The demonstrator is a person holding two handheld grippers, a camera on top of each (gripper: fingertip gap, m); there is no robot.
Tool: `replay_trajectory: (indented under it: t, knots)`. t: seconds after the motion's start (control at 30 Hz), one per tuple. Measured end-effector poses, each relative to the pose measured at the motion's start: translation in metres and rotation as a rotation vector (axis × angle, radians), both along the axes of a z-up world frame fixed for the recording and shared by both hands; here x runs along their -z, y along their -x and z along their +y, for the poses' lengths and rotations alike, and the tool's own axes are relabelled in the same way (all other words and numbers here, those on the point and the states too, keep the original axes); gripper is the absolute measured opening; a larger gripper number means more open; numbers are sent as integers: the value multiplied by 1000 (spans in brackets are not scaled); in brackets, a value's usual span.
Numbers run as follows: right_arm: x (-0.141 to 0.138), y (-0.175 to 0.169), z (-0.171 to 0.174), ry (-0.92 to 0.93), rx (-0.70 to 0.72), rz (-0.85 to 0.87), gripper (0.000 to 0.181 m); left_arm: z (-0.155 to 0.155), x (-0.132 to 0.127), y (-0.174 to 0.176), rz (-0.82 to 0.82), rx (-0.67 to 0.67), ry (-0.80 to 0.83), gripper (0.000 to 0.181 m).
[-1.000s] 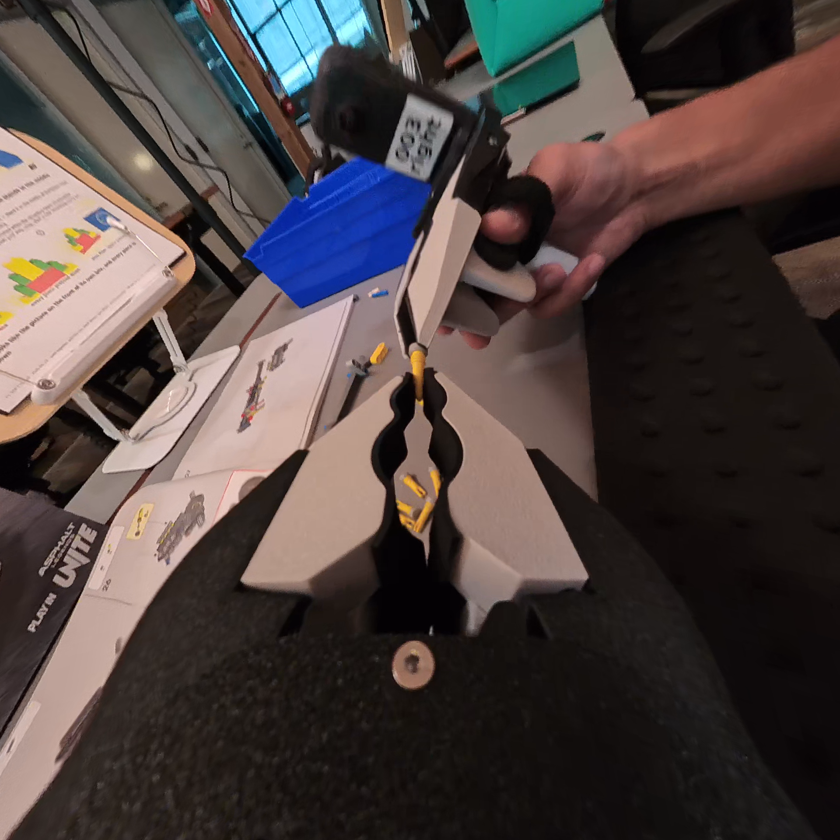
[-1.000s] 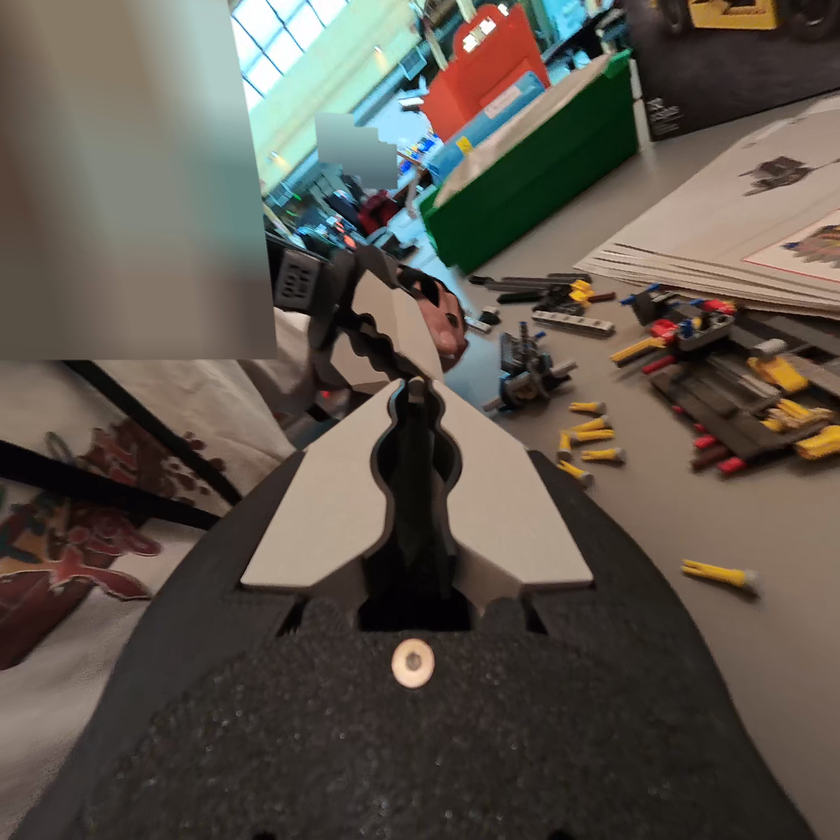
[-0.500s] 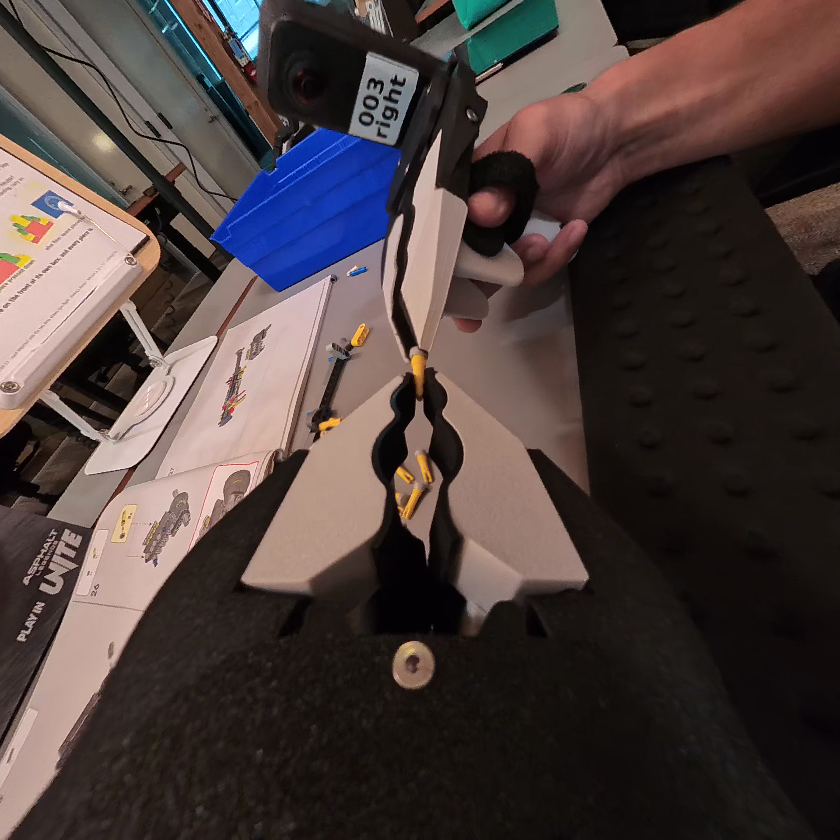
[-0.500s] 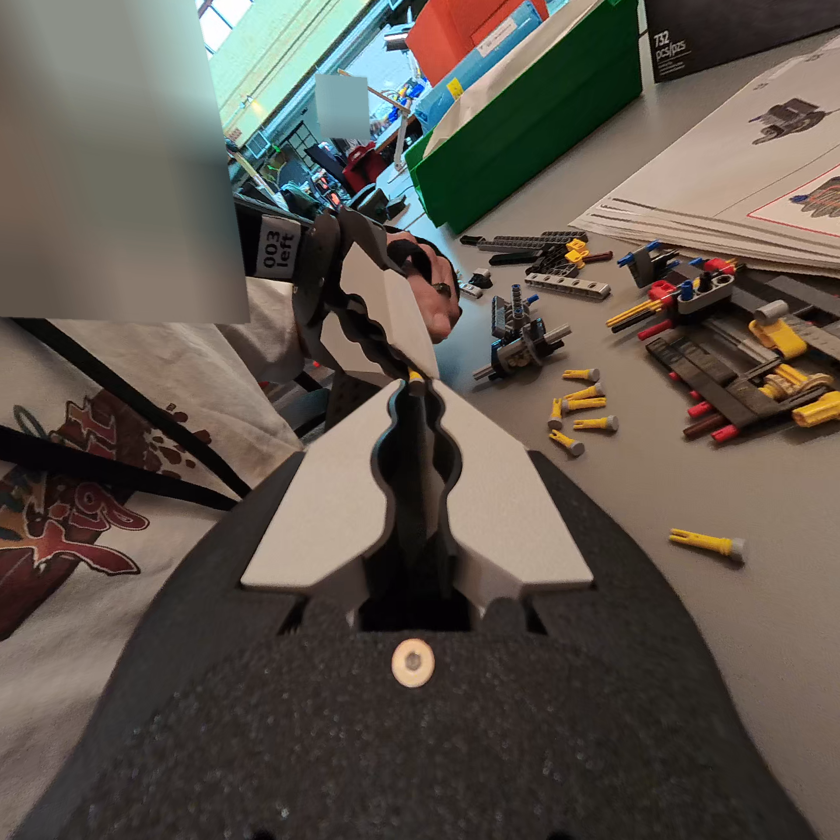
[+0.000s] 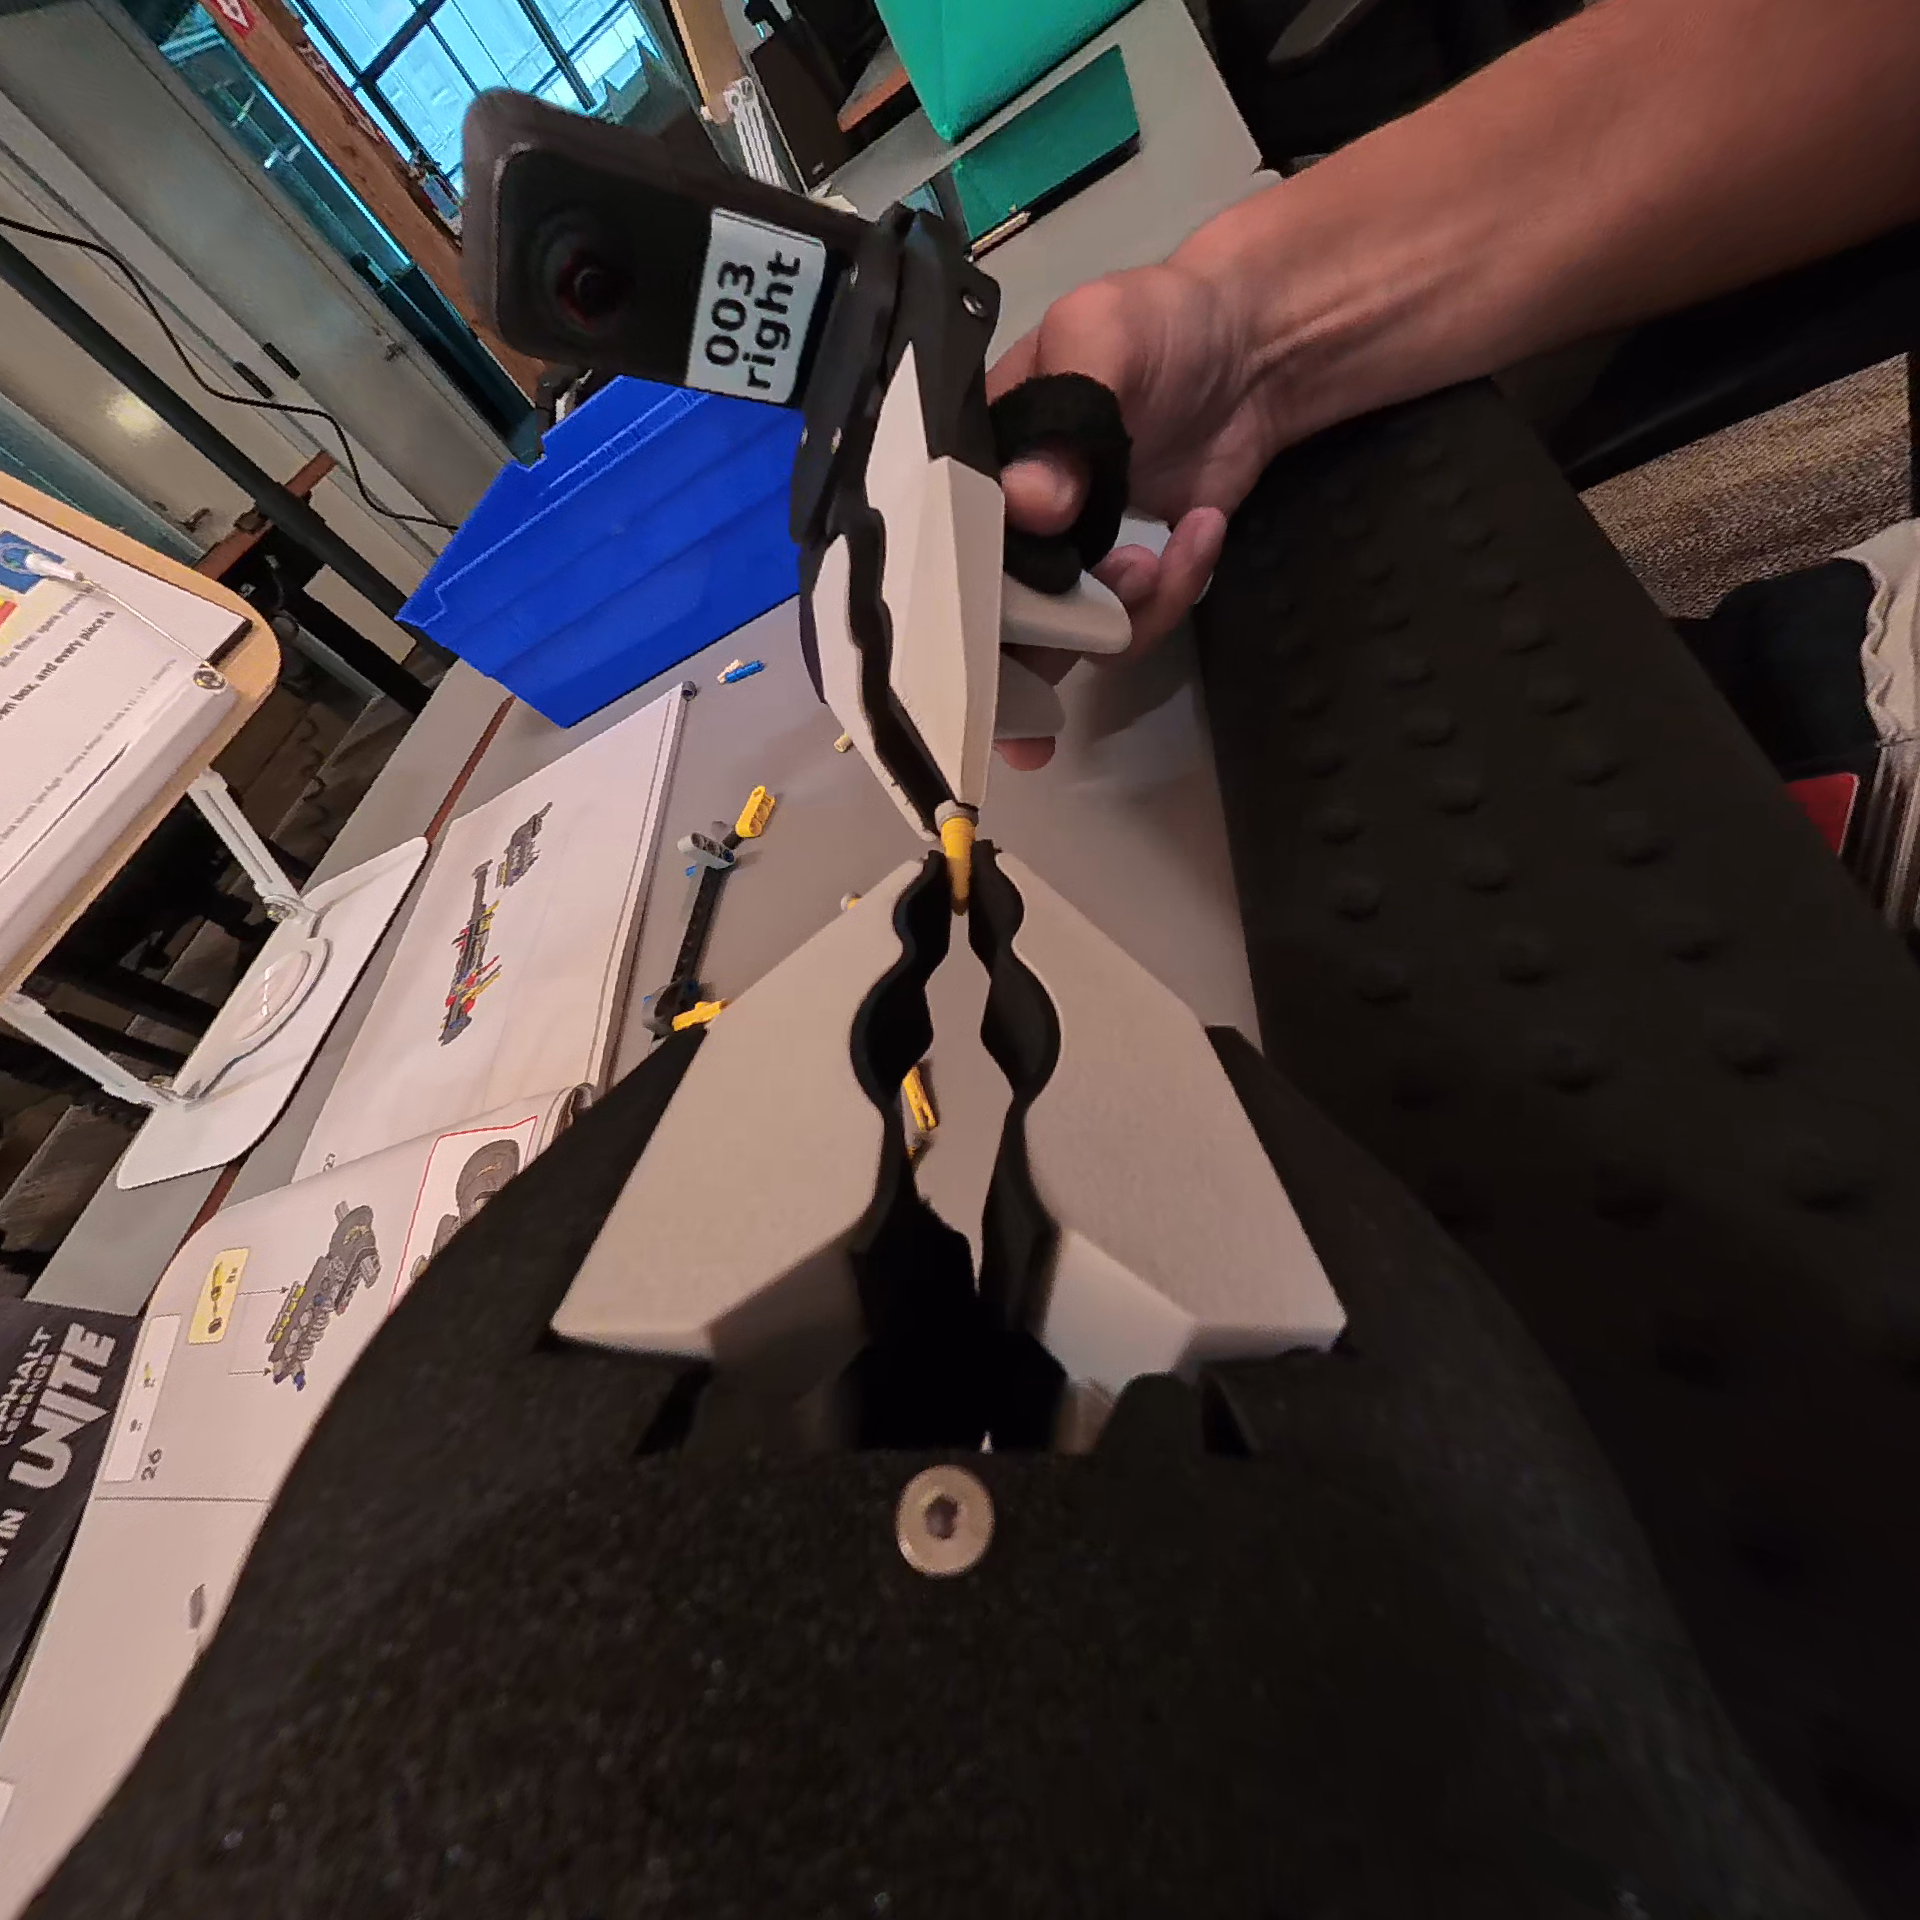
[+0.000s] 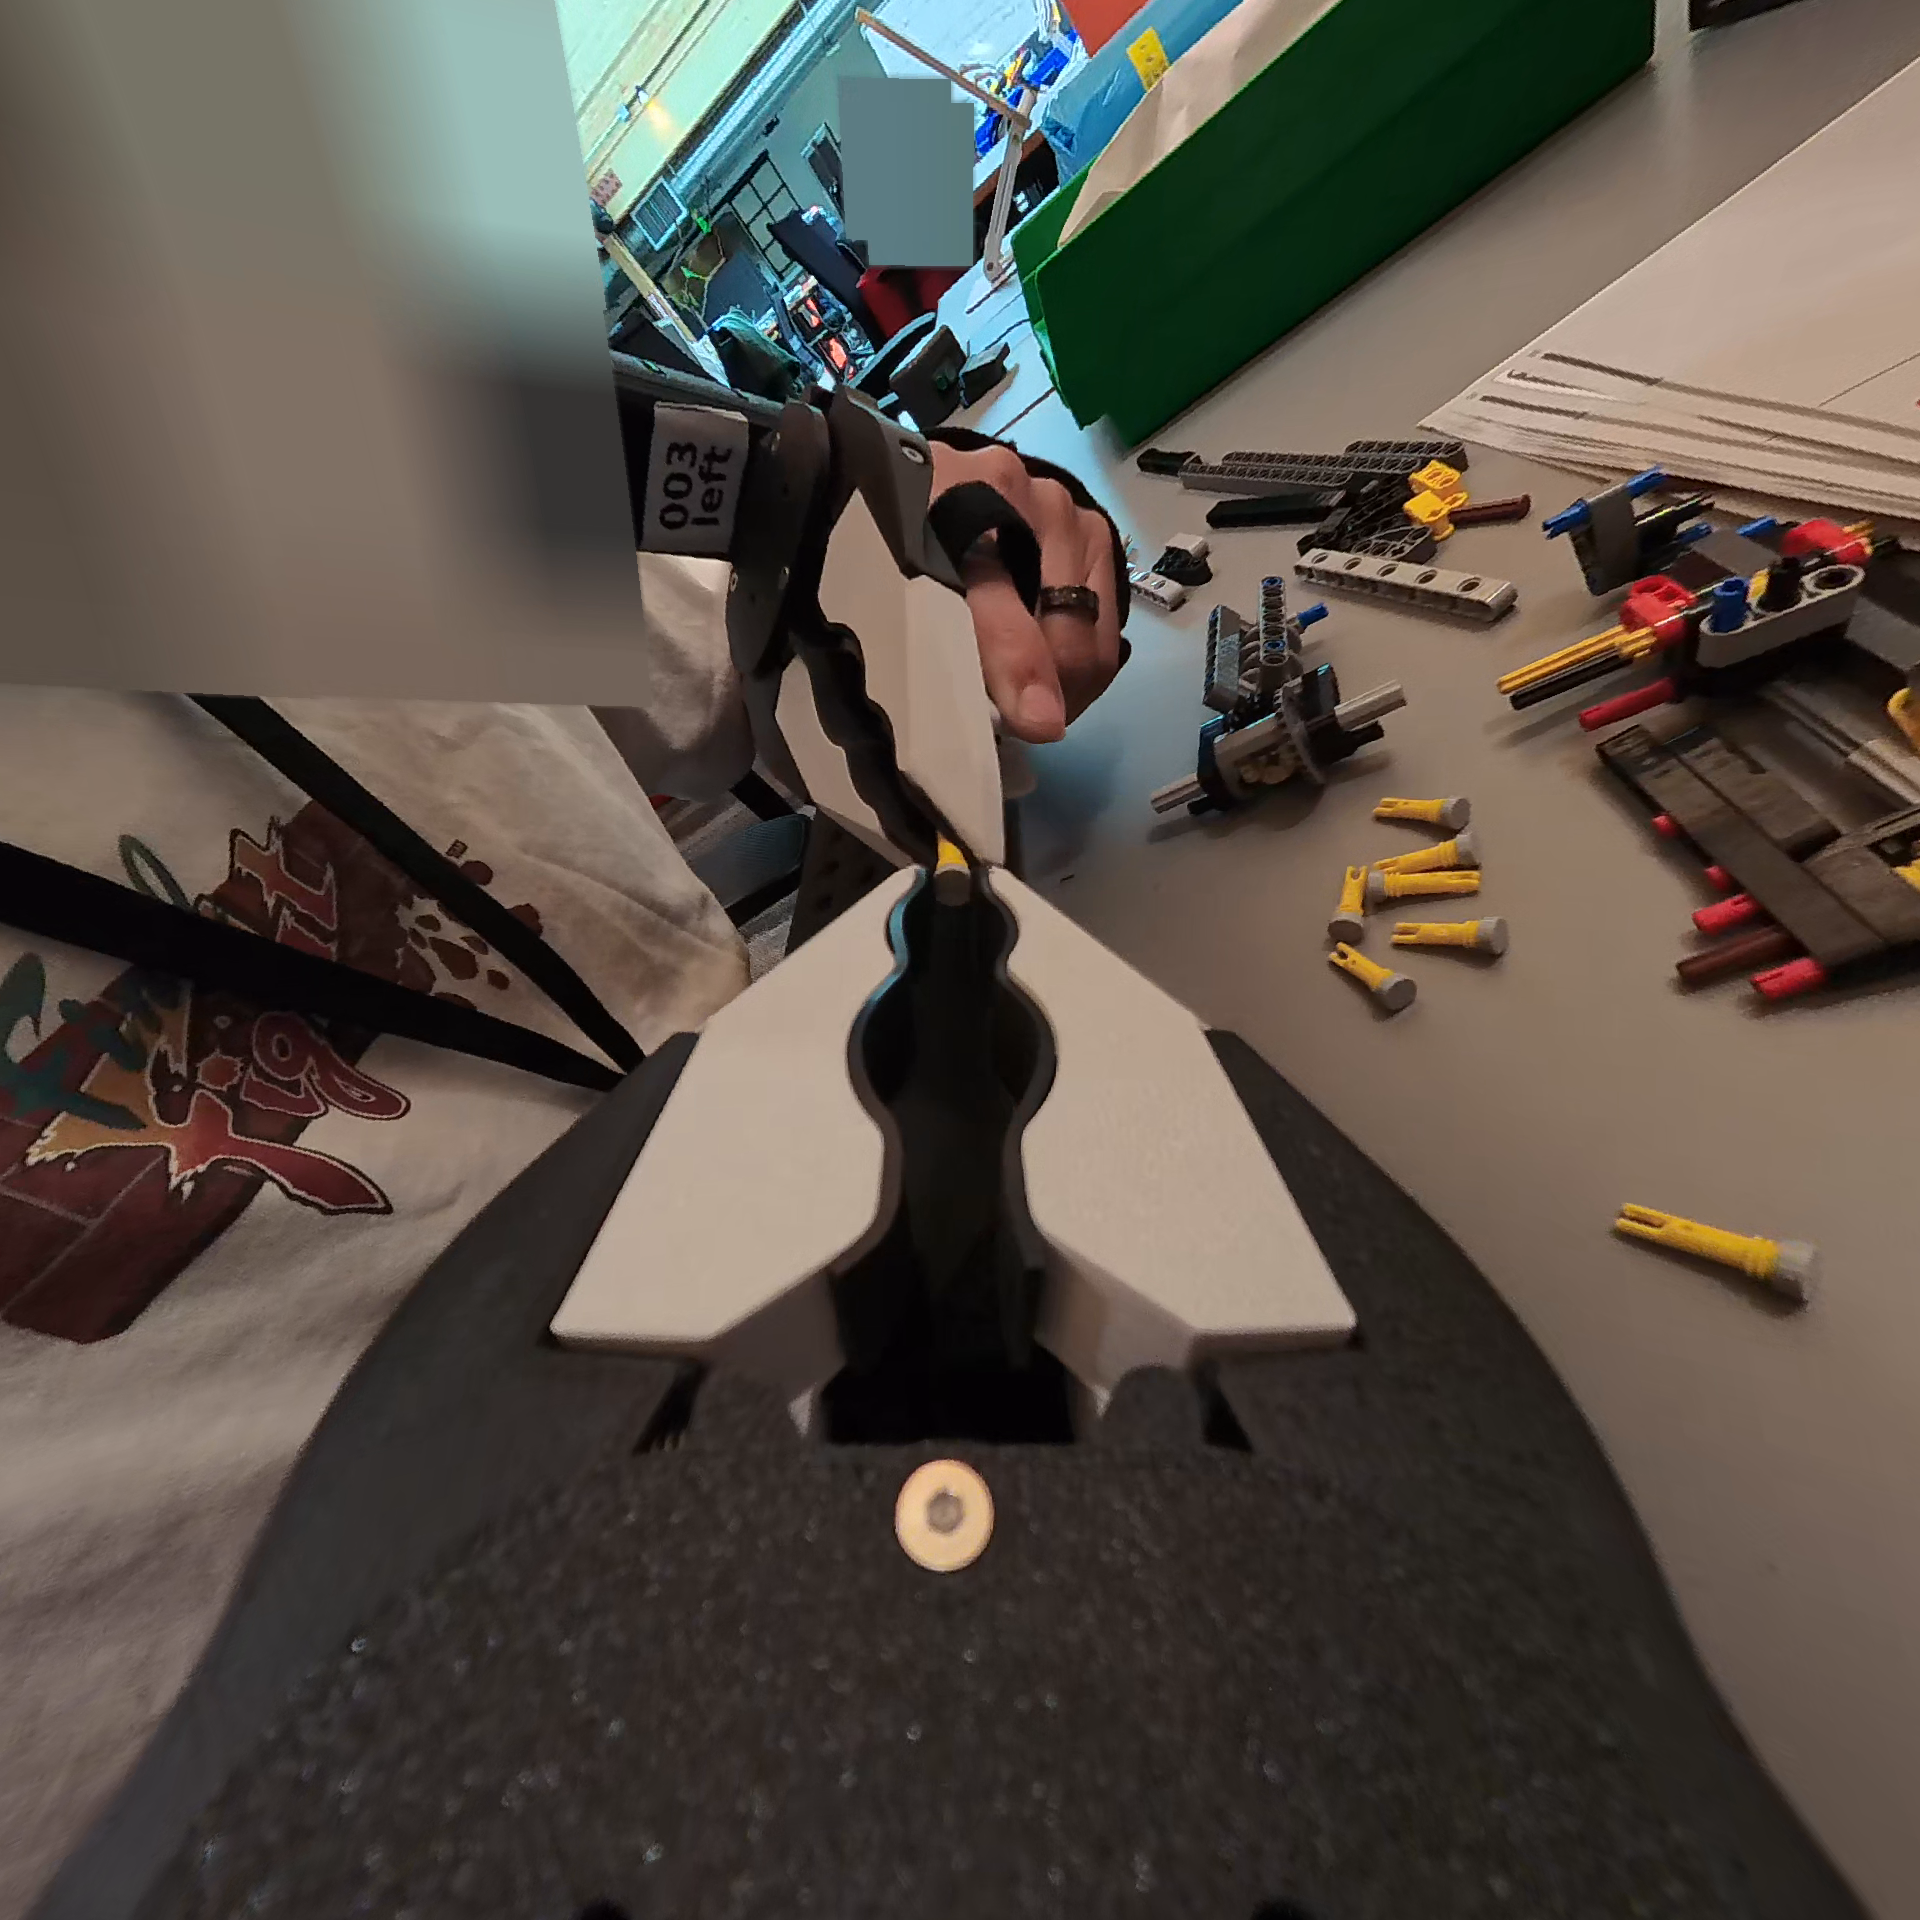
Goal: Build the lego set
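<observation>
Near the centre of the left wrist view, the left gripper [image 5: 958,883] and the right gripper [image 5: 940,805] meet tip to tip on one small yellow pin [image 5: 956,854]. The left gripper's fingers are pinched on the pin's yellow shaft. The right gripper, reaching down from the upper middle of the frame in the person's hand [image 5: 1132,436], is closed on the pin's grey end. In the right wrist view the same pin [image 6: 948,864] sits at the centre, between the right gripper [image 6: 948,883] and the left gripper [image 6: 951,831], though how far each tip overlaps it is hard to tell there.

On the grey table [image 6: 1455,1143], right of centre in the right wrist view, lies a cluster of loose yellow pins [image 6: 1418,894], with a single yellow pin [image 6: 1714,1252] lower right. A small grey assembly [image 6: 1273,738] sits just above the cluster, and more part-built pieces [image 6: 1745,623] fill the upper right, beside a green bin [image 6: 1299,229]. At the left of the left wrist view lie open instruction booklets [image 5: 540,935], with a blue bin [image 5: 613,551] above them.
</observation>
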State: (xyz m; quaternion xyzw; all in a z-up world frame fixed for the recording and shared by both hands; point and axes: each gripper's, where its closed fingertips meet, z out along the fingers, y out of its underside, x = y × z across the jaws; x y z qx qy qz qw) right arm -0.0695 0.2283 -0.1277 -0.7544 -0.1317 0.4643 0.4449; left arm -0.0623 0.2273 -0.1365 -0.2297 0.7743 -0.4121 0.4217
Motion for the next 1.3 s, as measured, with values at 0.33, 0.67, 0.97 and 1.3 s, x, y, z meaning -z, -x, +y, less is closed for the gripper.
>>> replay_trajectory:
  t: [0.33, 0.67, 0.97, 1.3]
  knots:
    - [-11, -4, 4, -14, 24, 99, 6, 3, -11, -4, -64, -35, 19, 2]
    - [-35, -2, 4, -39, 2, 307, 6, 4, -34, -3, -185, -65, 52, 2]
    - [-31, -9, 11, -90, 103, 198, 6, 12, -28, -11, -165, -153, 28, 2]
    - [-26, -15, 19, -136, 190, 88, 6, 17, -25, -15, -93, -175, 129, 2]
